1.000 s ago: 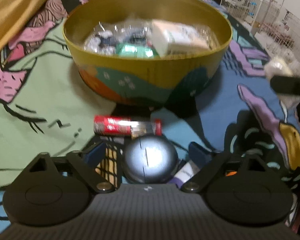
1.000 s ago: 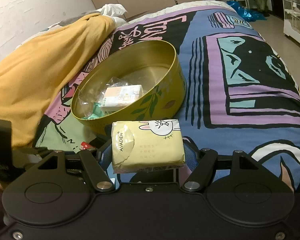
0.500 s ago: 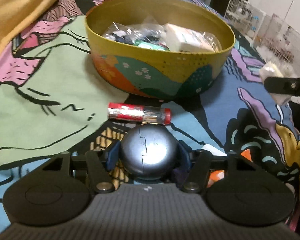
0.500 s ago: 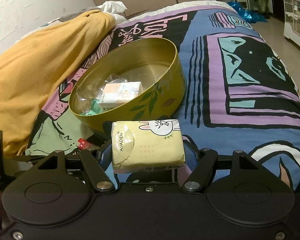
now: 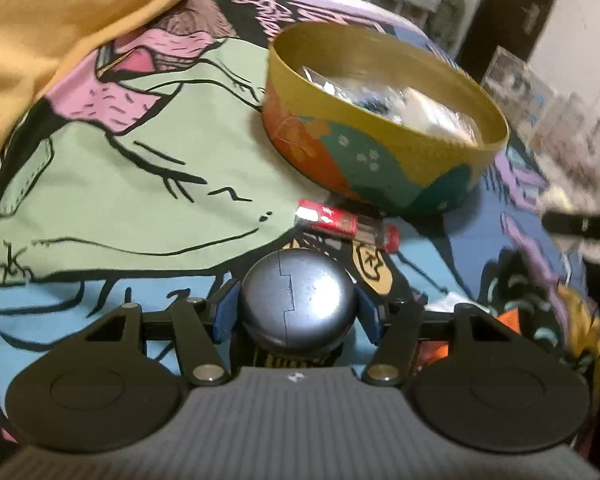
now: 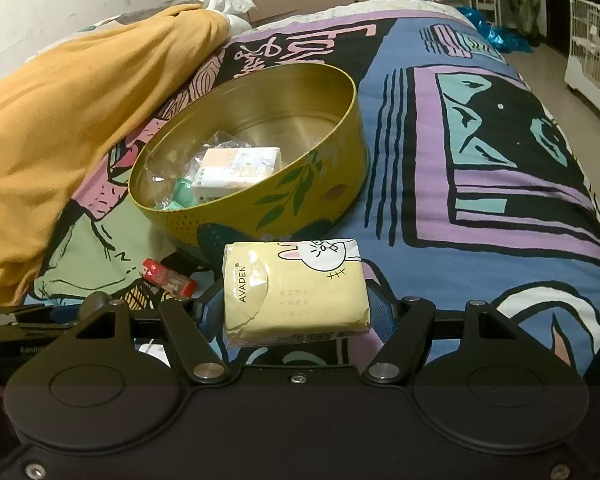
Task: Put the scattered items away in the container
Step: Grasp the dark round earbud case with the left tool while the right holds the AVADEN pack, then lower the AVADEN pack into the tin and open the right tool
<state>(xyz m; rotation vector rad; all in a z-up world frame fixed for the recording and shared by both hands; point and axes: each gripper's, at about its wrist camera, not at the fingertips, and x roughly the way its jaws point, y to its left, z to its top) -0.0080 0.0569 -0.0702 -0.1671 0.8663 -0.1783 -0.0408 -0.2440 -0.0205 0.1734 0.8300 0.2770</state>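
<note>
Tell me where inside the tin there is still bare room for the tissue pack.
The far half of the round tin, toward its back wall, shows bare metal floor. The near-left part is crowded with plastic bags and a white box. The right gripper holds the tissue pack.

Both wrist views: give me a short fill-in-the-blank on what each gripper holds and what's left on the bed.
1. The left gripper is shut on a round grey ____.
2. The right gripper grips a yellow tissue pack printed with a cartoon ____.
3. The red lighter lies on the bedspread, ____ the round tin.
4. The white box sits ____ the tin.

Missing words: ball; rabbit; outside; inside
</note>
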